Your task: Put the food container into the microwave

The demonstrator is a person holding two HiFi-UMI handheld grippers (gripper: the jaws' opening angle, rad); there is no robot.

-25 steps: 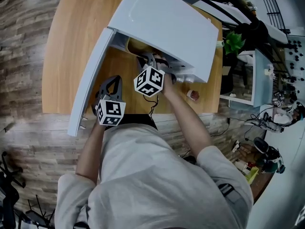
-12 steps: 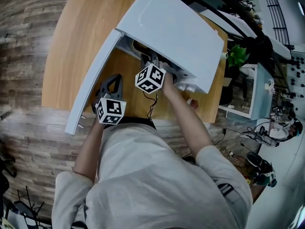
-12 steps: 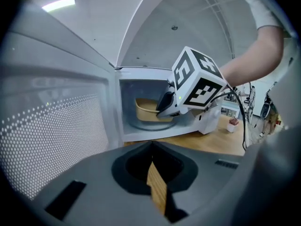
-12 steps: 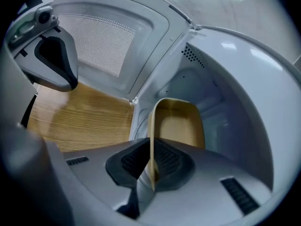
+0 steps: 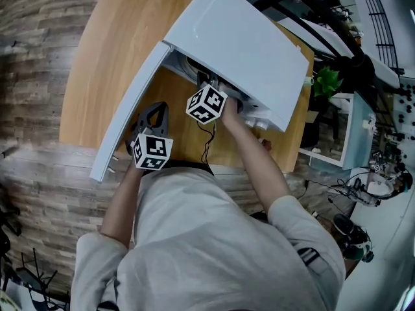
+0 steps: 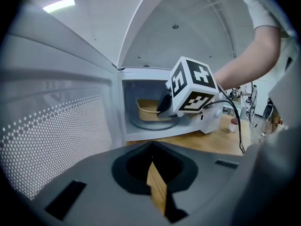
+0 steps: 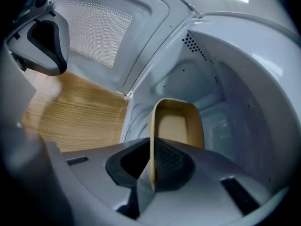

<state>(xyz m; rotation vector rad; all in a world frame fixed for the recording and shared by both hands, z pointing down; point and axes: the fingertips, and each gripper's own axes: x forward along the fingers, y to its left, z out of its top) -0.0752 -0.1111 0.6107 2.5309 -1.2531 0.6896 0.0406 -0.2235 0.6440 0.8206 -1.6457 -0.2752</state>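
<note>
The white microwave (image 5: 246,44) stands on the wooden table (image 5: 104,50) with its door (image 5: 130,109) swung open to the left. A tan food container (image 7: 176,126) sits inside the cavity, over the round turntable (image 6: 141,124). My right gripper (image 7: 151,173) is shut on the container's near rim; in the head view its marker cube (image 5: 207,104) is at the microwave's mouth. My left gripper (image 6: 155,192) is shut with nothing in it, low in front of the open door, and its jaws point at the cavity. The container (image 6: 148,109) shows partly behind the right gripper's cube (image 6: 193,86).
The perforated inner face of the door (image 6: 56,135) stands close on my left gripper's left. A small red-topped object (image 6: 232,124) stands on the table right of the microwave. The table's front edge (image 5: 84,148) runs just under my left gripper. A green plant (image 5: 326,80) is beyond the table's right end.
My right gripper has pushed a little deeper into the microwave with the container, which now shows less in the head view. The left gripper has stayed in place.
</note>
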